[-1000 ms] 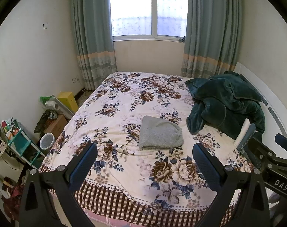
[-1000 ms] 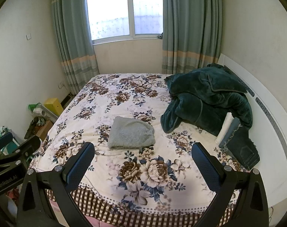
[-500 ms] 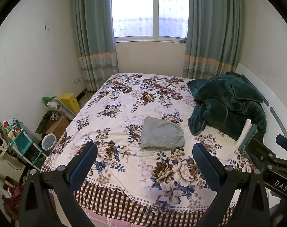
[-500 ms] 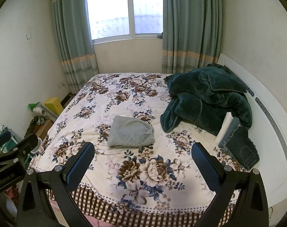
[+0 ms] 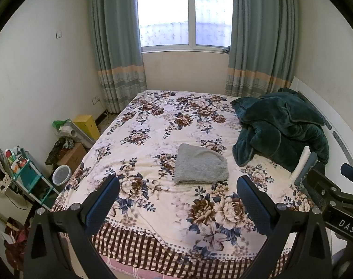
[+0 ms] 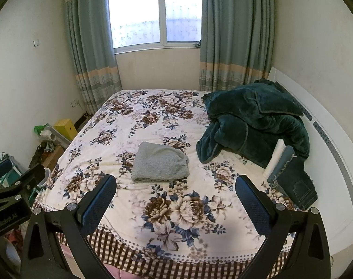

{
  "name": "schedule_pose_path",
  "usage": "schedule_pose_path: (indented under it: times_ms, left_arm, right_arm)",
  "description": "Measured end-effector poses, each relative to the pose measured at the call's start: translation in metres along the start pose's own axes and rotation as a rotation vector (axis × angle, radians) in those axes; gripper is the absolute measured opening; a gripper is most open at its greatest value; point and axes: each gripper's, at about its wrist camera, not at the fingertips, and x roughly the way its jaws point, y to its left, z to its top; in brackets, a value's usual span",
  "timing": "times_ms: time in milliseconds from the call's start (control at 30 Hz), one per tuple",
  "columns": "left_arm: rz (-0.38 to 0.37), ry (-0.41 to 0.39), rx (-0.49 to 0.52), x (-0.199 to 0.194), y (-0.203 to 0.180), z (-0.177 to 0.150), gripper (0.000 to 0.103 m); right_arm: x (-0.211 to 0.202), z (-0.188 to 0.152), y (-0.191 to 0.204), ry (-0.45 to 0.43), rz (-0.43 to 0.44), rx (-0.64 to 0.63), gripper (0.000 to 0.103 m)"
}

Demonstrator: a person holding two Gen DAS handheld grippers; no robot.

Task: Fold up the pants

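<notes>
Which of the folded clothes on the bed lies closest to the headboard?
The dark jeans, at the white headboard; the grey folded pants lie mid-bed.

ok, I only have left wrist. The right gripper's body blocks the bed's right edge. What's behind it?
Observer: Dark jeans, folded with a back pocket facing up, lying on the bed right beside the white headboard.
Operator: Is anything holding them?
Observer: No, nothing is touching them. The right gripper is over the foot of the bed, well short of them.
Operator: And its jaws?
Observer: They're wide open with nothing between them.
</notes>
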Motion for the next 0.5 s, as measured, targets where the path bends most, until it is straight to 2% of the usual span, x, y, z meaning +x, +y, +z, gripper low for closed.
schedule_pose_path:
  times_ms: [500]
  left_arm:
    - [0.003, -0.002, -0.01, -0.008, 0.011, -0.002, 0.103]
  right_arm:
    - [0.0, 0.001, 0.0, -0.001, 0.0, 0.0, 0.103]
